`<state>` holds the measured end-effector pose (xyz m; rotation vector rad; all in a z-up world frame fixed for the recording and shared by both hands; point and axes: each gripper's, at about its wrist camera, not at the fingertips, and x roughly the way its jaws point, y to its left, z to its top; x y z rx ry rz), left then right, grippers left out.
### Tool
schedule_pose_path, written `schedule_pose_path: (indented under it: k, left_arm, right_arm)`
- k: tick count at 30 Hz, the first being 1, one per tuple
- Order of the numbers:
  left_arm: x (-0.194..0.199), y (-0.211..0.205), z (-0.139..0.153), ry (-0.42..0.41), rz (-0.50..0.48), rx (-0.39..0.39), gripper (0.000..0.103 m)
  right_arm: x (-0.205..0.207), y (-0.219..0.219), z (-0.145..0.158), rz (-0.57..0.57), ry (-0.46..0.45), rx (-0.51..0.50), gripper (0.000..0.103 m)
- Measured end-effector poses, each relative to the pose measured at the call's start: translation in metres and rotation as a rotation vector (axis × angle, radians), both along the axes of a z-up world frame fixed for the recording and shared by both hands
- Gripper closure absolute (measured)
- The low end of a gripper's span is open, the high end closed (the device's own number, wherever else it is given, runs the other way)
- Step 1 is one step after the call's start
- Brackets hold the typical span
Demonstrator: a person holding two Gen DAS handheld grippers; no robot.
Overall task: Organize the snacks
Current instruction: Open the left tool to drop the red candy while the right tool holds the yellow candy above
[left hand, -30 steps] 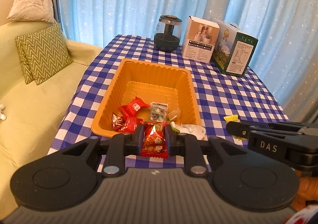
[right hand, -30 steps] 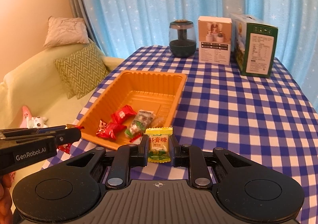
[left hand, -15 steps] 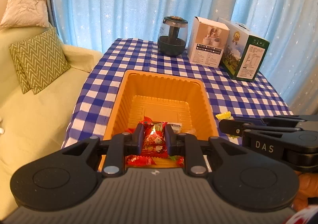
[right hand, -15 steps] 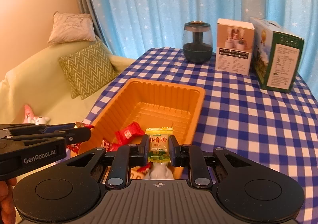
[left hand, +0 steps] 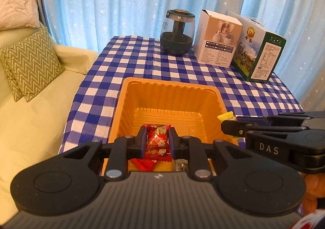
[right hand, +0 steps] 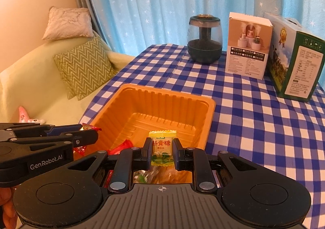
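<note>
One checked blue-and-white tablecloth covers the table, its near edge cut off by the gripper bodies in both views; a pale green sofa runs along its left side with two cushions, one zigzag-patterned and one cream, the latter cropped at the frame edge in the left wrist view; star-printed blue curtains fill the background. One orange tray sits on the cloth, its near end hidden under the grippers, so the snacks lying there show only as red and blurred scraps that cannot be counted. Two boxes stand at the far end: a green one with small print too fine to read and a medal bearing what looks like "36", and a white one picturing humidifiers; one dark, glass-domed device stands beside them. The left gripper, marked "GenRobot.AI" on its side in the right wrist view, is clamped on one red snack packet over the tray; its print is not legible. The right gripper, marked "DAS" in the left wrist view, pinches one yellow candy packet with Chinese characters, also above the tray. One small pink toy lies on the sofa, half hidden.
</note>
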<state>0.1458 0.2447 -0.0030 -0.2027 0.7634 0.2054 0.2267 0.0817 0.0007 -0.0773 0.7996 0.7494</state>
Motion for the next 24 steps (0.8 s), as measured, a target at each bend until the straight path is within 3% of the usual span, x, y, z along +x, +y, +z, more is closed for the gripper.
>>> schedule_pose_path:
  k: [22, 24]
  left_arm:
    - [0.072, 0.021, -0.034, 0.053, -0.063, -0.001, 0.083]
    - [0.072, 0.021, -0.036, 0.055, -0.062, -0.001, 0.074]
  right_arm:
    - [0.054, 0.024, -0.024, 0.009, 0.039, -0.033, 0.082]
    - [0.054, 0.025, -0.026, 0.012, 0.044, -0.035, 0.082]
